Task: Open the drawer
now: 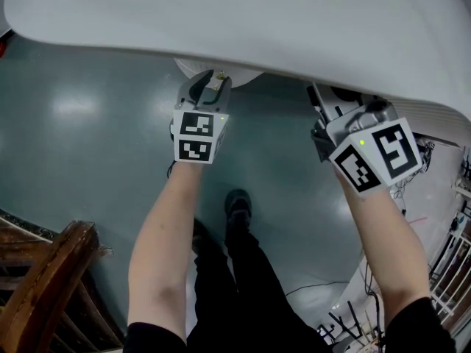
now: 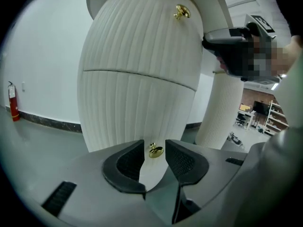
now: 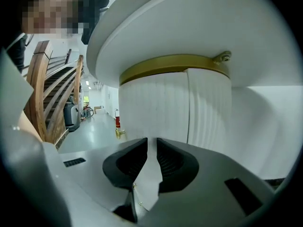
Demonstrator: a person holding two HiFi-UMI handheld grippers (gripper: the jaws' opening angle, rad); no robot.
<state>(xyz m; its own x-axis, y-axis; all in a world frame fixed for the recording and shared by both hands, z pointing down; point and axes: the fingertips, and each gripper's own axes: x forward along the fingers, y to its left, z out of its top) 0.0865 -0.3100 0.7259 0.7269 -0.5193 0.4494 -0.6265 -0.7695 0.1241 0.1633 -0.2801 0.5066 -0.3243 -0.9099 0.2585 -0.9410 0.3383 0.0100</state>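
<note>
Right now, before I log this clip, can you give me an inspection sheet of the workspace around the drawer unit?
Surface: white tabletop, overhanging both grippers.
Job's things: ribbed white cabinet with two drawer fronts; lower drawer looks closed; lower gold knob; upper gold knob.
Clutter: nothing seen.
Grippers: left gripper jaws apart, lower gold knob between them, pads not pressing it; right gripper jaws narrowly apart, nothing between.
Cables: thin cables on the floor at the person's right.
Surroundings: grey-green floor; wooden stair rail; red fire extinguisher by the wall.
</note>
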